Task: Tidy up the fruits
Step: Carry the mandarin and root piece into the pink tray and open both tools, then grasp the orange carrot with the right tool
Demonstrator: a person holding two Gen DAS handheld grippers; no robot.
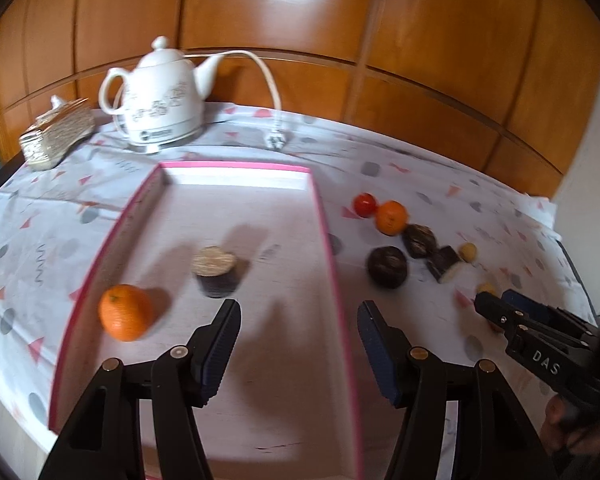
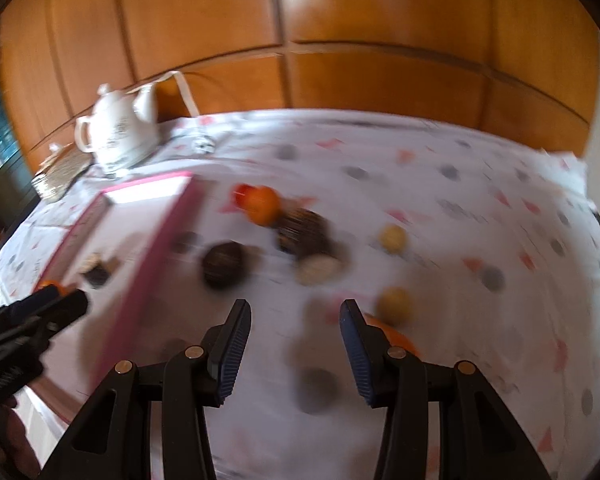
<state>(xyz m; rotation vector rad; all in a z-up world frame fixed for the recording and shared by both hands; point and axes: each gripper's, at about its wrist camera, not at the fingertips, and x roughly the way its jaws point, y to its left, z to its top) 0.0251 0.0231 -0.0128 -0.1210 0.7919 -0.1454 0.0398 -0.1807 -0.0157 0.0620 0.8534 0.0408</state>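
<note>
Two handheld grippers work over a table covered in a patterned cloth [image 1: 380, 152], and places here are given relative to the pink-edged tray [image 1: 328, 240].

Nearest, the left gripper [image 1: 298, 344] hangs over the near part of the tray with its fingers spread wide and nothing between them. The right gripper [image 2: 294, 344] hovers over bare cloth to the right of the tray, fingers also spread and empty; its view is blurred.

Inside the tray, near the left wall, sits an orange [image 1: 126, 312]. Just beyond it, toward the middle, stands a half mangosteen [image 1: 216, 270], pale cut face up.

Right of the tray, loose on the cloth, lie a whole dark mangosteen [image 1: 387, 266], two dark cut pieces [image 1: 420, 240], two small yellow fruits [image 2: 394, 238], a second orange [image 1: 391, 217] and, touching it on the far side, a small red fruit [image 1: 365, 205]. Another orange thing [image 2: 396, 336] peeks from behind the right gripper's finger.

These fruits look light, round and likely to roll. A grip across the widest part, gentle enough not to bruise, should suit; the cut pieces are likely softer and moist.

Beyond the tray's far end stand a white kettle [image 1: 160, 100] and a tissue box [image 1: 56, 136].
</note>
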